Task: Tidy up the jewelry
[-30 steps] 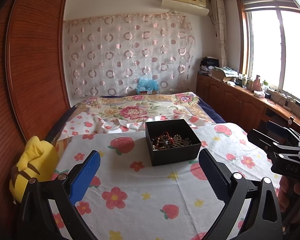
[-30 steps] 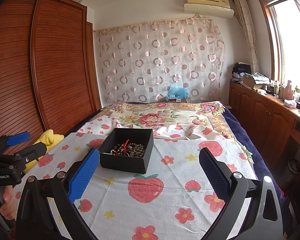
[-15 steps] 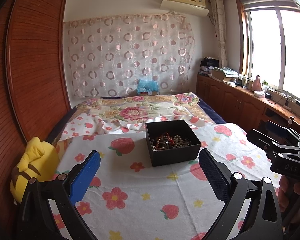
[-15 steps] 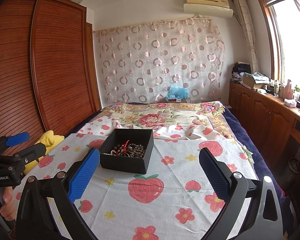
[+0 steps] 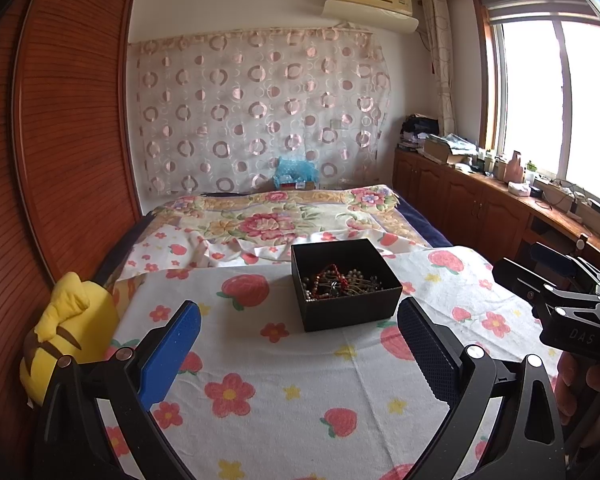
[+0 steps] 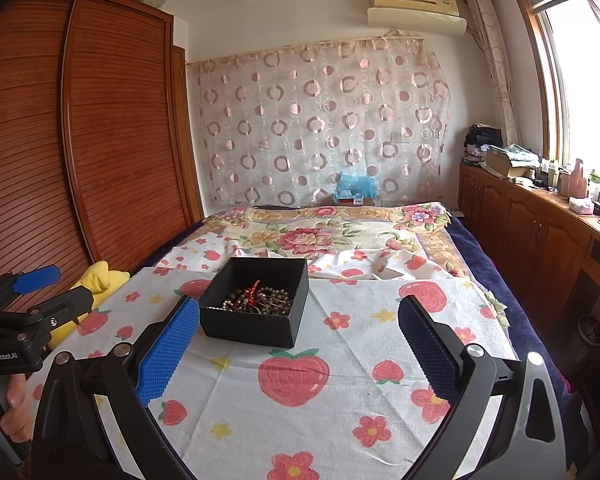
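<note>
While both claws hang spread and empty over the strawberry-print cloth (image 6: 340, 408), the black box (image 6: 256, 326) of tangled bead jewelry (image 6: 256, 300) sits ahead, just past the right gripper's (image 6: 298, 348) left fingertip and farther ahead-right of the left gripper (image 5: 298, 350).

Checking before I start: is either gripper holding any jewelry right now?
No. The left gripper and right gripper are open and empty; the jewelry lies in the black box.

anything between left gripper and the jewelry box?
Nothing: left wrist view shows only bare printed sheet between the open left gripper and the black box.
</note>
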{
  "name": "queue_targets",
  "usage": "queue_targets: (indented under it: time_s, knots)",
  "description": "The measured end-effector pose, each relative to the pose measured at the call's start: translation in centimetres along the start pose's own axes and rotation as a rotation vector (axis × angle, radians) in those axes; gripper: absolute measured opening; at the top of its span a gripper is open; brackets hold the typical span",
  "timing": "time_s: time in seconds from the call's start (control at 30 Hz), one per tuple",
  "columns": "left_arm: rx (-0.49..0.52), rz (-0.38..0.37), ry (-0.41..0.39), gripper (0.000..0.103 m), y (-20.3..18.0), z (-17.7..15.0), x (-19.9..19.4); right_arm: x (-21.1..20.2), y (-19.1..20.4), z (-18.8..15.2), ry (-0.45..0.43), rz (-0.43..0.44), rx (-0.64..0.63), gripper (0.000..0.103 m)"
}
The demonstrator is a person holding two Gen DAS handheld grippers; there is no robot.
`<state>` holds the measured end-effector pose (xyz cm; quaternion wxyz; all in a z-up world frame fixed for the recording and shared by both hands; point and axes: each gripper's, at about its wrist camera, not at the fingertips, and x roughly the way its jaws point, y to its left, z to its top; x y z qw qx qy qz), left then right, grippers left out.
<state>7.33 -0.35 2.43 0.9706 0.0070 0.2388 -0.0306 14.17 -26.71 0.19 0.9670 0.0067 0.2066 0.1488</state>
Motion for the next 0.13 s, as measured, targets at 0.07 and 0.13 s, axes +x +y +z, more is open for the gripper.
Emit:
queue_targets:
  time_s: [0.07, 0.13]
  knots:
    - [0.002, 0.003, 0.001, 0.095, -0.03, -0.02, 0.01, -0.01, 0.00, 0.00, -0.001, 0.000, 0.000, 0.100]
    - [0.002, 0.001, 0.001, 0.095, -0.01, -0.04, 0.01, 0.01, -0.01, -0.01, 0.000, 0.000, 0.000, 0.100]
